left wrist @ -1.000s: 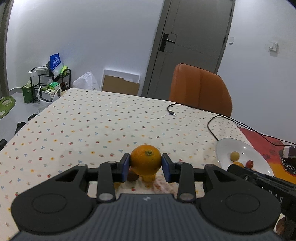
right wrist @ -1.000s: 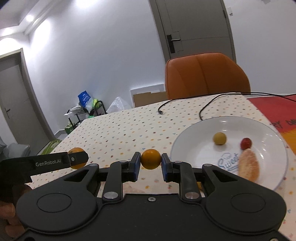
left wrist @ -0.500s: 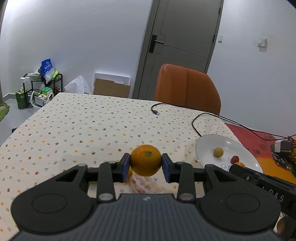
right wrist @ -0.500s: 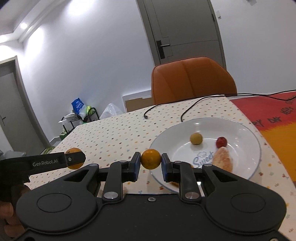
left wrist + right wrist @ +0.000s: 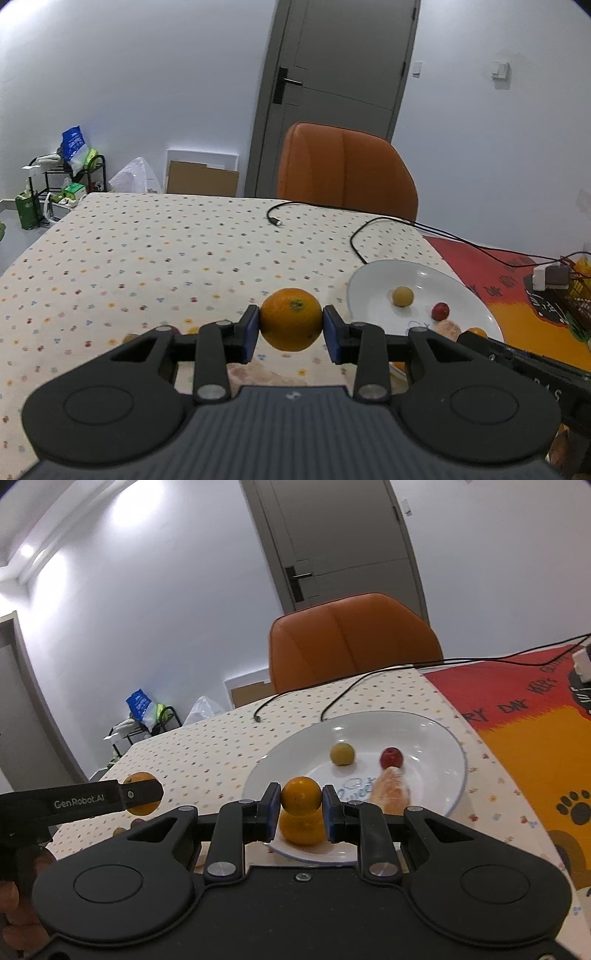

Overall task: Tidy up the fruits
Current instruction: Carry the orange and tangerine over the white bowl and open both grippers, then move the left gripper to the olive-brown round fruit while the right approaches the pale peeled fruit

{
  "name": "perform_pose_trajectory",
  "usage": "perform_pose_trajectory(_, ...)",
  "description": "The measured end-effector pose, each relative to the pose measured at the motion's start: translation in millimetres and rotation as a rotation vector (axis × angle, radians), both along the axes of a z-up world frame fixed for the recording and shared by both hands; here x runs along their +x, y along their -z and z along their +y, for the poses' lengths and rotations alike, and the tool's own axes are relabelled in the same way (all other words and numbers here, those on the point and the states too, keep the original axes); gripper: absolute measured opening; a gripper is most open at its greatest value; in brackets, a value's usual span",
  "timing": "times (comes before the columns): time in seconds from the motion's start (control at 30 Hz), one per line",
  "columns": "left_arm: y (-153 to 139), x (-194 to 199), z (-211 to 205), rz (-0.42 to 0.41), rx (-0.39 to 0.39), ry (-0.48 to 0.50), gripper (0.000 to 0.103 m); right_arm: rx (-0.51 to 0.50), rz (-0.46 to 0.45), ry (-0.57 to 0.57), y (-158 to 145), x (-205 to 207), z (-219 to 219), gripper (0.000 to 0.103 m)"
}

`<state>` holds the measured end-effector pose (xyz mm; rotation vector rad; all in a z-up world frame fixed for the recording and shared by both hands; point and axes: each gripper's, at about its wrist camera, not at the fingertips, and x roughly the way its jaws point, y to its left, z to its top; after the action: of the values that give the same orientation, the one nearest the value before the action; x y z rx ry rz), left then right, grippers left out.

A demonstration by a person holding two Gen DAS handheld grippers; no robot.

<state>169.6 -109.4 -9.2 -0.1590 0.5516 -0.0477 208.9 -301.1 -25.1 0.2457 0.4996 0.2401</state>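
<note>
Right now my left gripper [image 5: 291,329] is clamped on an orange [image 5: 291,319] held above the dotted table [image 5: 147,251], left of the white plate [image 5: 373,284], while my right gripper [image 5: 300,805] pinches a small round orange fruit [image 5: 301,794] over the plate's near rim. I judge this the carry-to-plate step: next, lower the small fruit beside the larger orange piece [image 5: 301,829] below it and release, then bring the orange across. Open room lies in the plate's left half; the yellow fruit [image 5: 342,753], red fruit [image 5: 391,757] and peeled segment [image 5: 392,790] crowd the right.
</note>
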Motion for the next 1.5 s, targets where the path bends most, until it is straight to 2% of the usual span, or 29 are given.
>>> perform_pose_trajectory(0.43, 11, 14, -29, 0.022, 0.010, 0.056, 0.035, 0.019, 0.048, 0.046, 21, 8, -22, 0.022)
perform_pose_trajectory(0.67, 12, 25, -41, 0.021, 0.018, 0.083, 0.035, 0.034, 0.066, 0.017, 29, 16, -20, 0.023)
perform_pose_trajectory(0.77, 14, 29, -45, 0.027, 0.022, 0.088, 0.035, 0.019, 0.054, 0.005, 29, 16, -18, 0.029)
perform_pose_trajectory(1.2, 19, 43, -63, 0.046, 0.025, 0.126, 0.036, 0.036, 0.057, 0.057, 25, 11, -38, 0.029)
perform_pose_trajectory(1.3, 16, 40, -63, 0.021, 0.029, 0.123, 0.037, 0.037, 0.061, 0.060, 25, 11, -38, 0.029)
perform_pose_trajectory(1.5, 15, 36, -53, 0.035, 0.029, 0.100, 0.038, 0.038, 0.058, 0.044, 24, 10, -32, 0.029)
